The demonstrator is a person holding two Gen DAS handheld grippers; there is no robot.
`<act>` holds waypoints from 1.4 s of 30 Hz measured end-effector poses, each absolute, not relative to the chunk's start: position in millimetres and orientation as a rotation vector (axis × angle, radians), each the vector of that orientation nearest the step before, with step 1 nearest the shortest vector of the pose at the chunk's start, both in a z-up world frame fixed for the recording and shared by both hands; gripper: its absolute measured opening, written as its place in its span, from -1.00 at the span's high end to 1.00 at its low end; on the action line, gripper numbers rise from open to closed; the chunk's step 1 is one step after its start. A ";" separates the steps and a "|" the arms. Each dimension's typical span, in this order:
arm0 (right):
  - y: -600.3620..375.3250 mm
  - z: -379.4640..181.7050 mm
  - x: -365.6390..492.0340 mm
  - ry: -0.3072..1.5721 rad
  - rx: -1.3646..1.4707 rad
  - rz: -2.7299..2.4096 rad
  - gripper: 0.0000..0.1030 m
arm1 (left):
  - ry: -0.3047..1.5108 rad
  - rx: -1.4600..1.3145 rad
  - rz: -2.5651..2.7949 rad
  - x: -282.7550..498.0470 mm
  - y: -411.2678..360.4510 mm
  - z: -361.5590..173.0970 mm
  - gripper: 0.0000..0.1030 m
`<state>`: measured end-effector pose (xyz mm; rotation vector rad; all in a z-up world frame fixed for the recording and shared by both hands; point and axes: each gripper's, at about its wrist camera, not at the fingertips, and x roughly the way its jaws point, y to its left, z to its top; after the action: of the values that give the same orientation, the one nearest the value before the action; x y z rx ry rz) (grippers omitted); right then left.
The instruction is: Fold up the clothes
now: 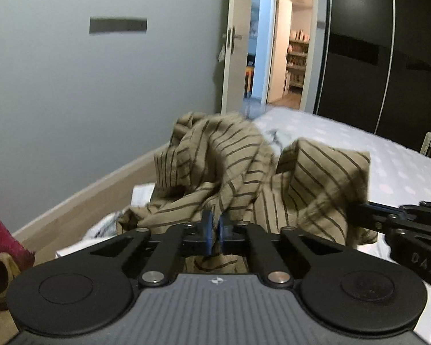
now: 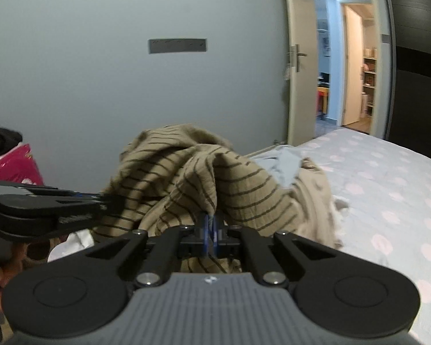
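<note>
The left tongs point(image 1: 215, 227) are closed, their blue pads pinching a fold of the striped shirt point(image 1: 244, 178) right at the tips. The right tongs point(image 2: 211, 231) are closed the same way on another fold of the shirt point(image 2: 186, 178). Each pair shows in the other's view, coming in from the side with its tips buried in the cloth, so the two grips sit near each other. The shirt is tan with dark stripes and rises crumpled just ahead of both tongs, over the bed point(image 1: 373, 155). The dotted sheet point(image 2: 388, 189) spreads to the right of the tongs. Left of them is a pink box point(image 2: 11, 166). Beyond the shirt stand a grey wall point(image 1: 71, 86), an open door point(image 2: 297, 57) and a dark wardrobe point(image 1: 359, 57).
</note>
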<state>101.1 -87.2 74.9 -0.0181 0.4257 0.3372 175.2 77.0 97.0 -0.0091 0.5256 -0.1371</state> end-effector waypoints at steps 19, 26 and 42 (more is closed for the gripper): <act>-336.5 144.9 -72.4 0.302 -0.001 -0.218 0.99 | 0.310 0.129 -0.284 90.6 -21.5 189.6 0.98; -405.8 116.0 -120.9 0.392 -0.036 -0.386 0.99 | 0.443 0.188 -0.323 94.8 -50.1 161.8 0.35; -449.8 -2.6 -164.4 0.691 0.051 -0.261 0.16 | 0.608 0.369 -0.726 46.7 -197.1 46.2 0.00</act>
<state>-164.4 -449.8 -2.6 0.0509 0.6908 -0.2606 46.7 -197.1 46.2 0.3693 0.6084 -0.7264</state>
